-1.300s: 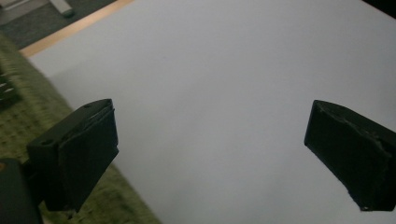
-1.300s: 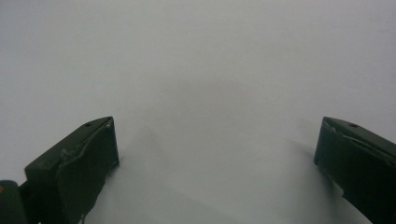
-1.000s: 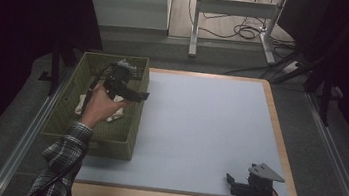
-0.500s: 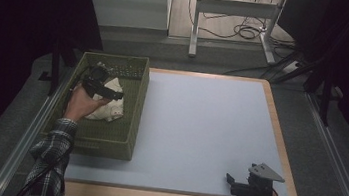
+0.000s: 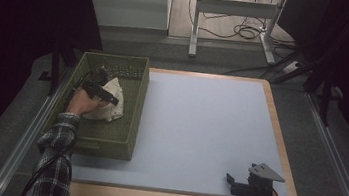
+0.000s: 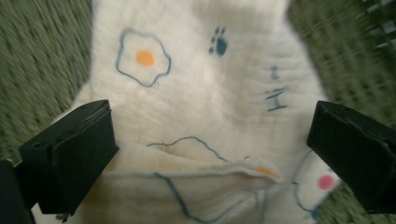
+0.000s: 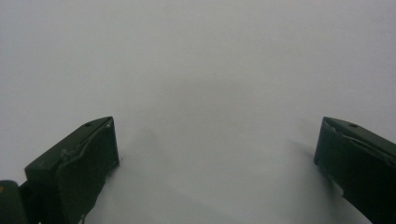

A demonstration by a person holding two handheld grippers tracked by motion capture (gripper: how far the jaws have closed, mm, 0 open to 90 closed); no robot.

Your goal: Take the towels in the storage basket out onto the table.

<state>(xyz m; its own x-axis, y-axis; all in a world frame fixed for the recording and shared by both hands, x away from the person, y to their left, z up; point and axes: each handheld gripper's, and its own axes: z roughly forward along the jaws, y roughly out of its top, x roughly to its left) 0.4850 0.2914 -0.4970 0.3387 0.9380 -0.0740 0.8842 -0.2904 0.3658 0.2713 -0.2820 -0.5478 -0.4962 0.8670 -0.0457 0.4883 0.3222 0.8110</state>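
One soft, light cream cloth (image 6: 201, 116) lies crumpled in the green basket (image 5: 132, 118); the left gripper (image 6: 205, 149), jaws spread, straddles its raised fold, the likeliest hold.

Cream cloth (image 6: 201, 116), seemingly blue-doodled; green basket (image 5: 122, 137)

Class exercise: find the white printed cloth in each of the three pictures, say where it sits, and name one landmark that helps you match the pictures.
High view: the cloth lies in the green basket at the table's left, under the left gripper.
Left gripper view: the cloth spreads across the middle, between the open jaws.
Right gripper view: the cloth is not in it; open jaws over the pale tabletop.
Shared landmark: the green basket weave, beside the cloth in both views.
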